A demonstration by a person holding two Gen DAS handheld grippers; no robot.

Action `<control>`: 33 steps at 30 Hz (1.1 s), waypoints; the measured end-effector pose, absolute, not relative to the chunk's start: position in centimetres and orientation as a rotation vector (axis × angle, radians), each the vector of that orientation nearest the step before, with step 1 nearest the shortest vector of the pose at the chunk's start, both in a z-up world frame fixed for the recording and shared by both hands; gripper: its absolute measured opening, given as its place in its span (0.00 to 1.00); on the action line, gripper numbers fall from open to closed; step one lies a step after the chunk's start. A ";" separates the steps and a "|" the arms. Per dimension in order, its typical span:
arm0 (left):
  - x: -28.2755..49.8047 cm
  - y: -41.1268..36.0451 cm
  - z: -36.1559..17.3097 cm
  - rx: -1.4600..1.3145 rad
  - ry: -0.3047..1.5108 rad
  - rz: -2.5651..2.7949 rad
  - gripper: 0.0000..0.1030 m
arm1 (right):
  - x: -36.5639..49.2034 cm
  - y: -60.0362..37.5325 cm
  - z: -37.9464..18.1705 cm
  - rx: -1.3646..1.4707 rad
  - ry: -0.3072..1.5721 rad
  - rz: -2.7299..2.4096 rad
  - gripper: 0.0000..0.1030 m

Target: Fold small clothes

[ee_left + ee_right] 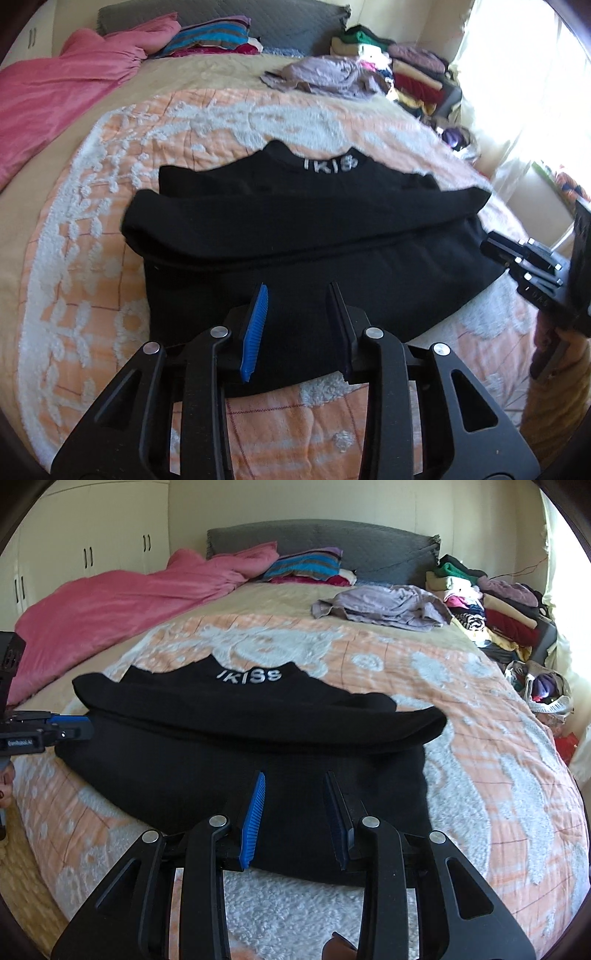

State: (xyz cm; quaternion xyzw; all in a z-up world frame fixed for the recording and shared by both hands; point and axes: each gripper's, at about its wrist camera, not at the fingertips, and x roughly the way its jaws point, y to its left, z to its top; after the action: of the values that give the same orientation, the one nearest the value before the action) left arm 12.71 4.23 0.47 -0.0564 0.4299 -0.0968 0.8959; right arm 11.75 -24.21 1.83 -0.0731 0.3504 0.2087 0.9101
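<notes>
One black knit top point(317, 236) lies flat on the bed's tufted peach-and-white bedspread point(92, 229), collar away from me, white lettering at the neck. Its sleeves are folded across the chest in a thick soft band. I hold two grippers, each with two ribbed blue rubber pads on black plastic arms. My left gripper point(297, 314) hovers over the near hem, jaws parted, nothing between them. My right gripper point(295, 801) does the same at the other side, also partly open and empty. Beyond lie one rumpled pink blanket point(122, 602), one crumpled lilac garment point(384, 605), and stacked folded clothes point(495, 605) by the window.
</notes>
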 end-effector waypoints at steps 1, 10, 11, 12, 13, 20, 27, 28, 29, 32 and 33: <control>12.8 4.0 0.2 -0.099 0.894 -0.192 0.24 | 11.9 -24.0 1.5 -0.154 0.735 0.434 0.30; 14.3 3.5 -0.6 -0.041 0.894 -0.150 0.25 | 14.3 -22.7 -0.5 -0.184 0.799 0.419 0.29; 14.6 3.4 -0.7 -0.038 0.896 -0.147 0.25 | 14.7 -22.6 -0.6 -0.187 0.803 0.418 0.29; 14.7 3.4 -0.7 -0.035 0.895 -0.144 0.25 | 14.9 -22.5 -0.7 -0.188 0.806 0.417 0.29; 14.9 3.4 -0.7 -0.030 0.894 -0.140 0.25 | 15.3 -22.4 -0.8 -0.188 0.812 0.418 0.29; 16.6 3.7 -0.8 -0.016 0.892 -0.119 0.25 | 17.8 -21.9 -1.0 -0.183 0.821 0.427 0.29; 20.2 5.6 0.0 -0.048 0.894 -0.071 0.25 | 21.5 -20.5 -0.1 -0.218 0.809 0.398 0.29; 20.7 6.2 0.3 -0.062 0.887 -0.061 0.25 | 21.8 -20.5 0.0 -0.219 0.805 0.393 0.29; 21.1 6.7 0.6 -0.075 0.880 -0.052 0.25 | 22.4 -20.4 0.3 -0.216 0.801 0.388 0.29; 21.7 8.0 1.5 -0.117 0.854 -0.039 0.25 | 23.5 -20.8 1.1 -0.198 0.781 0.372 0.30; 21.8 8.6 1.8 -0.135 0.841 -0.031 0.25 | 23.9 -21.2 1.5 -0.189 0.769 0.356 0.30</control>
State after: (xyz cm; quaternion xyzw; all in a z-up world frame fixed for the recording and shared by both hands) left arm 21.81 8.57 1.77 -0.0656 0.4081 -0.0151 0.9105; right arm 23.89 -21.25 1.45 -0.0916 0.3727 0.1723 0.9072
